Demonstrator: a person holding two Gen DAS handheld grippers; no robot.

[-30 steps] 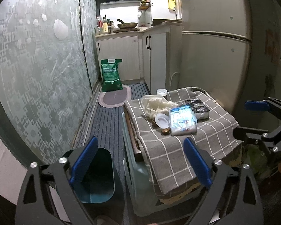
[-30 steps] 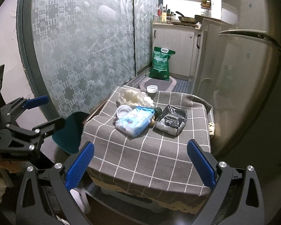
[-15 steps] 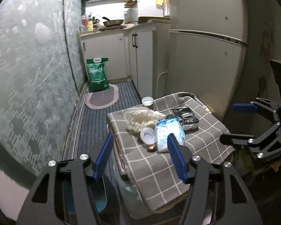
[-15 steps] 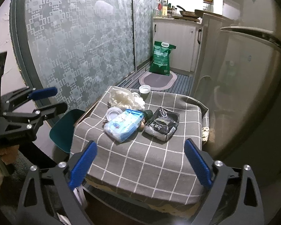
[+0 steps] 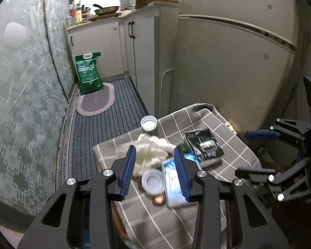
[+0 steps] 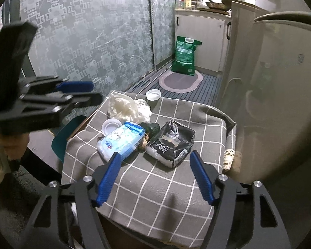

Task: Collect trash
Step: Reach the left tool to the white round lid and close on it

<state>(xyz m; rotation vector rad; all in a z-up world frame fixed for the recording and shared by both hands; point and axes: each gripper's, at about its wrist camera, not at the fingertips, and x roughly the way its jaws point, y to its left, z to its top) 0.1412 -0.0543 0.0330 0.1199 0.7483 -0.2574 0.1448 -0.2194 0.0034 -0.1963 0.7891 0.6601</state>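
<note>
We see the trash clustered on the checked cloth: a crumpled white plastic bag, a white lid lying flat beside it, and a blue-and-white tissue pack lying flat. A black foil packet lies just right of the pack, and a white cap sits at the far edge.

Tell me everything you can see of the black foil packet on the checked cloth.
The black foil packet is a crinkled, glossy pouch with white print and a pale strip across its face. Its top is torn open and stands up crumpled; the body lies flat and puffed on the grey checked cloth, right of the blue-and-white wipes pack. Neither tool touches it.
</note>
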